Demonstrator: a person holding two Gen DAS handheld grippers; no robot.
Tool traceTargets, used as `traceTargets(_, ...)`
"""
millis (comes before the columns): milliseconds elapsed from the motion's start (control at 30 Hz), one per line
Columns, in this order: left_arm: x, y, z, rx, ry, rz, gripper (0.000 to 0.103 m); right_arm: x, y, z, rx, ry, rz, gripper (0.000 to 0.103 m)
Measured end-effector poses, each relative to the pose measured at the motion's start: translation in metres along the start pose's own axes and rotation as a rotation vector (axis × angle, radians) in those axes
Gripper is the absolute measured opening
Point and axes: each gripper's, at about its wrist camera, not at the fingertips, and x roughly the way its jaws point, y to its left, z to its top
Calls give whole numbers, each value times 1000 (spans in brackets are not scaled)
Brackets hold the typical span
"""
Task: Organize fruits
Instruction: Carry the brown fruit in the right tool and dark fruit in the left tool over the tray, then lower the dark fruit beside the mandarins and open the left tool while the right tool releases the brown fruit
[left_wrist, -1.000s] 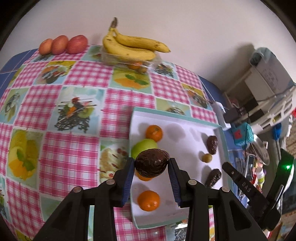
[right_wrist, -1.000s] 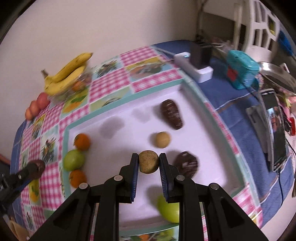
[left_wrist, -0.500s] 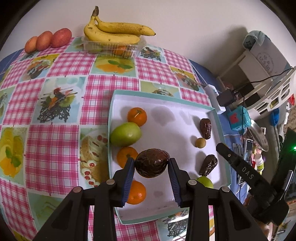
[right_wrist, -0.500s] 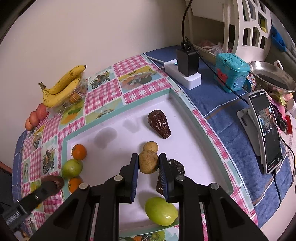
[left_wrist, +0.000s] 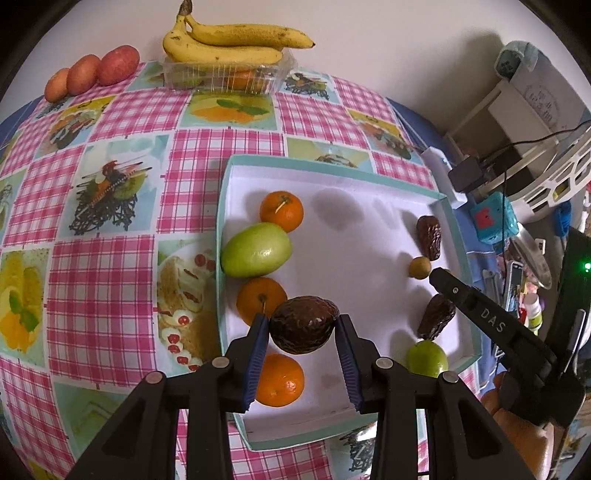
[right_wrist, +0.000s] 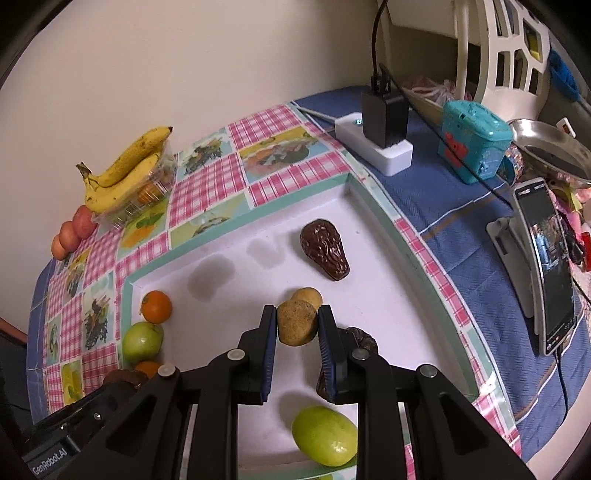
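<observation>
Left tool (left_wrist: 301, 328): clenched on a dark brown wrinkled fruit (left_wrist: 303, 325), held off the white tray (left_wrist: 369, 258) above its near left part. Left of this tool, the checked pink cloth of the surface (left_wrist: 99, 288). Just beyond its left finger, along the tray's left wall, a row running away from the tool: an orange (left_wrist: 260, 300) partly behind the held fruit, a large green fruit (left_wrist: 255, 250), a second orange (left_wrist: 281, 211); a third orange (left_wrist: 279, 380) lies under the tool, nearer than the rest. Far beyond, at the wall: three reddish fruits (left_wrist: 92, 72) in a line, then bananas (left_wrist: 229, 44) on top of a clear plastic box (left_wrist: 225, 74). Right of the left tool, near the tray's right wall: a small green fruit (left_wrist: 426, 358), a dark date-like fruit (left_wrist: 436, 319), a small tan round fruit (left_wrist: 420, 267), another dark date-like fruit (left_wrist: 429, 236). Right tool (right_wrist: 297, 323): clenched on a tan, rough-skinned round fruit (right_wrist: 297, 322), held over the tray just before the small tan one. Close below this tool, a green fruit (right_wrist: 325, 435). Right of it, off the tray on blue cloth: a white power strip (right_wrist: 373, 142) with a black charger, a teal box (right_wrist: 474, 140), a phone (right_wrist: 546, 262) on a stand.
</observation>
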Motion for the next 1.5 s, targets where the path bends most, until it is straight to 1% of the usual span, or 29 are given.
traceTargets(200, 12, 2, -1, 0, 34, 9, 39, 16, -2, -2, 3, 42, 0, 23)
traceTargets(267, 18, 4, -2, -14, 54, -11, 39, 22, -2, -3, -1, 56, -2, 23)
traceTargets(367, 25, 6, -4, -24, 73, -17, 40, 28, -2, -5, -4, 74, -4, 23)
traceTargets(600, 28, 6, -1, -28, 76, -16, 40, 32, 2, -5, -29, 74, -22, 23)
traceTargets(867, 25, 6, -1, -35, 76, -21, 41, 32, -1, -5, -13, 72, -28, 23)
traceTargets(1033, 25, 4, -1, -22, 76, -8, 42, 34, -1, -7, -7, 83, -38, 23)
traceTargets(1100, 25, 3, -1, -17, 75, 0, 47, 35, -1, -8, 0, 87, -40, 23)
traceTargets(1167, 24, 2, -1, -17, 70, 1, 50, 34, -2, -9, 3, 87, -40, 23)
traceTargets(1500, 10, 2, 1, -3, 50, -22, 50, 30, -3, -7, 8, 77, -46, 25)
